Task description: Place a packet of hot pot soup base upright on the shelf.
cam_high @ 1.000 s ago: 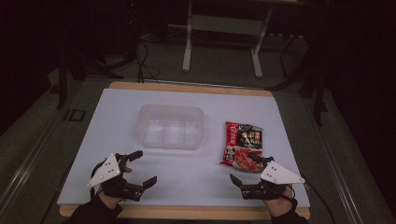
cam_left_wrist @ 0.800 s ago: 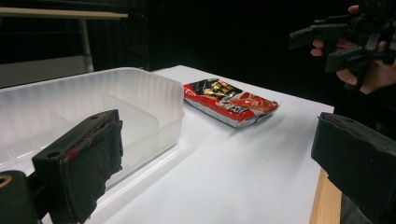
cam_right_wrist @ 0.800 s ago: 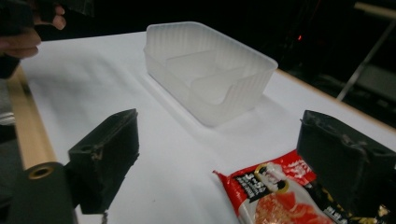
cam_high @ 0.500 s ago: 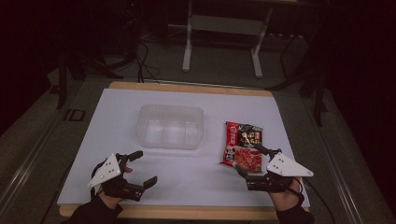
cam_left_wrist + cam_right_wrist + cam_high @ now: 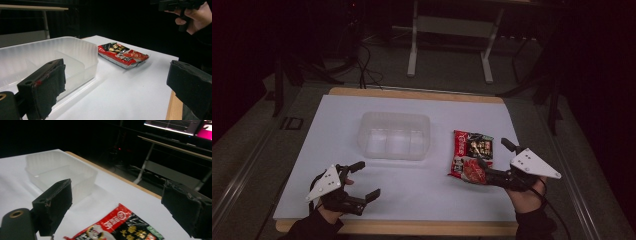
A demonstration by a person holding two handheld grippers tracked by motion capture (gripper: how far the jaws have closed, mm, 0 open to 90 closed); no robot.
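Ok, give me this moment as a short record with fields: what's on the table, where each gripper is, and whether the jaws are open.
surface: white table
container: clear plastic tub, empty, near the table's middle
packet: red and black noodle packet, flat on the table, to the right of the tub and apart from it
left gripper: near the front left edge, jaws open, holding nothing
right gripper: at the packet's near right side, jaws open, one on each side of the packet's near end, not closed on it
packet in tub: no
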